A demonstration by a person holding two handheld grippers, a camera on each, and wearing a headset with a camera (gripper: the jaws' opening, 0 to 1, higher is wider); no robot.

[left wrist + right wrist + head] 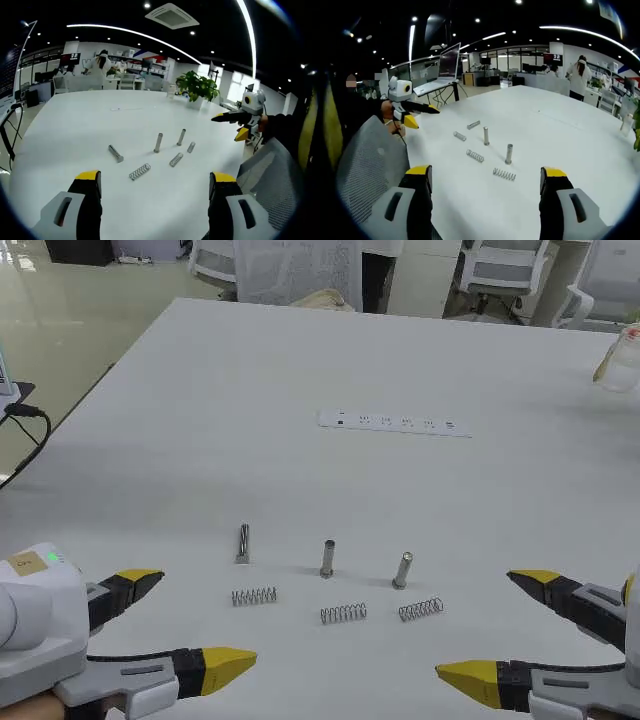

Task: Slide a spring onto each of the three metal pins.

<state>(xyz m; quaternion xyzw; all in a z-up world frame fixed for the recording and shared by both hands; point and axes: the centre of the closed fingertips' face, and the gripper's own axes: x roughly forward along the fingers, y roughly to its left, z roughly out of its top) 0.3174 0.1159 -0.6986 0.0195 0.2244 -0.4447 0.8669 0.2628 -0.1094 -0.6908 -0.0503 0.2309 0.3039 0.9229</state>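
Nearest, the left claw and right claw hang wide open and empty above the table, one on each side of the parts. I judge this lets either claw reach in. No spring is on a pin yet.

Just beyond, three springs lie on their sides in a row, apparently paired one to each pin. The left spring and middle spring have their long axes running left to right. The right spring slants a little away at its right end.

Behind them, the middle pin and right pin stand upright, tips up, ready to take a spring from above. The left pin lies flat with its long axis pointing away from the person, so it likely needs standing or holding first.

Farther off lies a power strip.
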